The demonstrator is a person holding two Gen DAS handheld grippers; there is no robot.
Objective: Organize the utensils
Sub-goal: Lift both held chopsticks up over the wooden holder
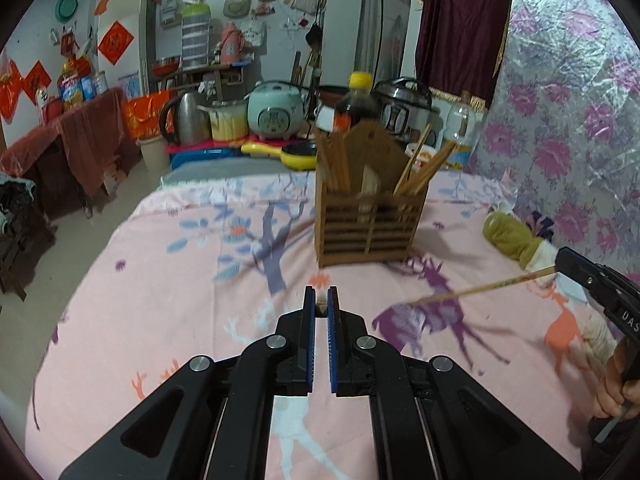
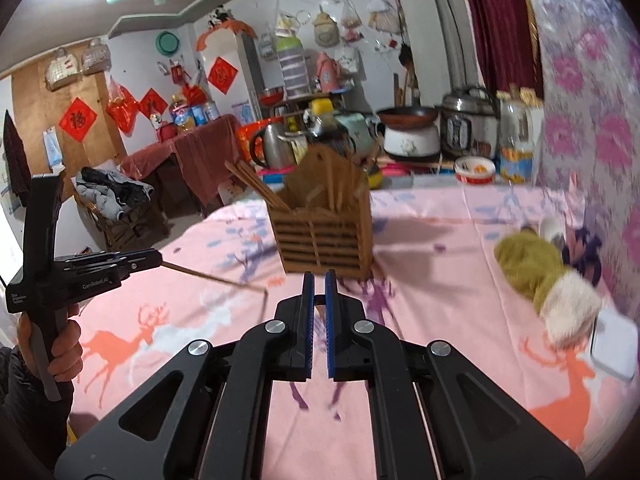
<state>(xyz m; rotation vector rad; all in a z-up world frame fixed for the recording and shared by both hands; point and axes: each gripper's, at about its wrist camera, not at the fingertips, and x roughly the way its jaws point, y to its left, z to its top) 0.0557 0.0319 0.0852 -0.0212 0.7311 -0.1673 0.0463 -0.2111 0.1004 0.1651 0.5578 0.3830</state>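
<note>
Left gripper [image 1: 321, 300]: you are holding it low over the pink cloth, jaws nearly together; a small pale stub is showing between the tips, and the right wrist view shows a chopstick [image 2: 212, 276] sticking out of it, tip slanting down toward the cloth.
Right gripper [image 2: 319, 286]: you are keeping its jaws almost closed; the left wrist view shows a second chopstick [image 1: 480, 289] clamped in it, pointing across toward the middle of the table.
Pink cloth [image 1: 192, 280]: it is covering the table, printed with deer and trees.
Wooden holder [image 1: 370, 222]: it is standing upright just ahead of both grippers, already carrying chopsticks in its left and right compartments.
Olive cloth bundle [image 2: 532, 268]: it is lying to the right of the holder, apart from it.
Far side: a kettle, rice cookers and a dark bottle are crowding the table's back edge.
Step in hand: you seem to be carrying one chopstick in each gripper toward the holder.
Next move: probably tipping each stick upright, lining it over an open slot, then loosening the grip.
</note>
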